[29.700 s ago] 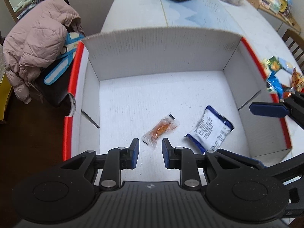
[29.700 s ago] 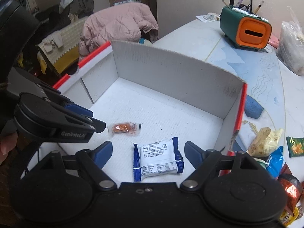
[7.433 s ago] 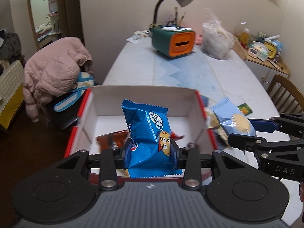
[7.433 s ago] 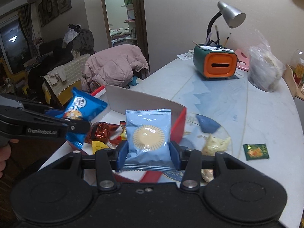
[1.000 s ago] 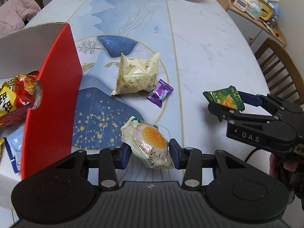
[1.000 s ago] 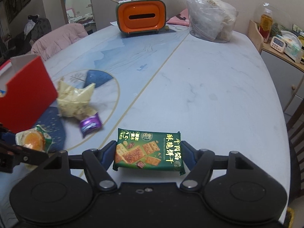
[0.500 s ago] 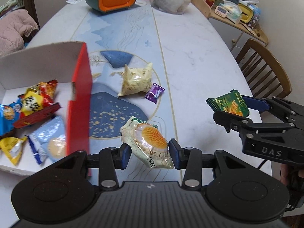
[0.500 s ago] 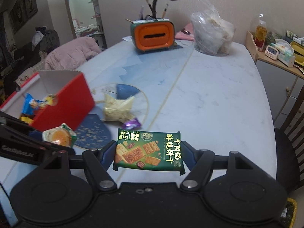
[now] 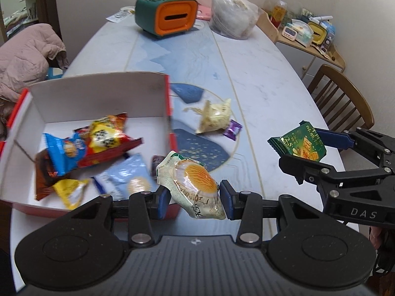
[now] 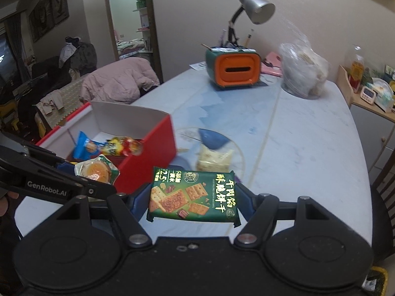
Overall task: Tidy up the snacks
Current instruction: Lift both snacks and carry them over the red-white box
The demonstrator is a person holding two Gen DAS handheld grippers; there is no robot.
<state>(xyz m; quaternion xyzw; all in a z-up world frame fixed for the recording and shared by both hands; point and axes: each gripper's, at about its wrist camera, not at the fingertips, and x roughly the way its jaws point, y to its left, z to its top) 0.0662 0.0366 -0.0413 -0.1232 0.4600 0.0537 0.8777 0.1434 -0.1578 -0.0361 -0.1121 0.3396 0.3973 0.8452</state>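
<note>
My left gripper (image 9: 195,198) is shut on a clear-wrapped orange pastry (image 9: 193,185), held in the air by the near right corner of the red box (image 9: 169,103). The pastry also shows in the right wrist view (image 10: 96,169). My right gripper (image 10: 191,203) is shut on a green cracker packet (image 10: 193,196), held above the table right of the box (image 10: 148,153). The packet also shows in the left wrist view (image 9: 300,144). The box holds several snack packs (image 9: 98,143). A pale yellow pouch (image 9: 214,119) and a purple candy (image 9: 233,129) lie on the table.
An orange and green pen holder (image 10: 233,70) with a desk lamp (image 10: 256,9) and a clear plastic bag (image 10: 303,74) stand at the table's far end. A wooden chair (image 9: 343,93) is on the right. A pink jacket (image 9: 24,54) lies on the left.
Both grippers have risen and swung left toward the box with their snacks held. The box and its contents have come fuller into both views.
</note>
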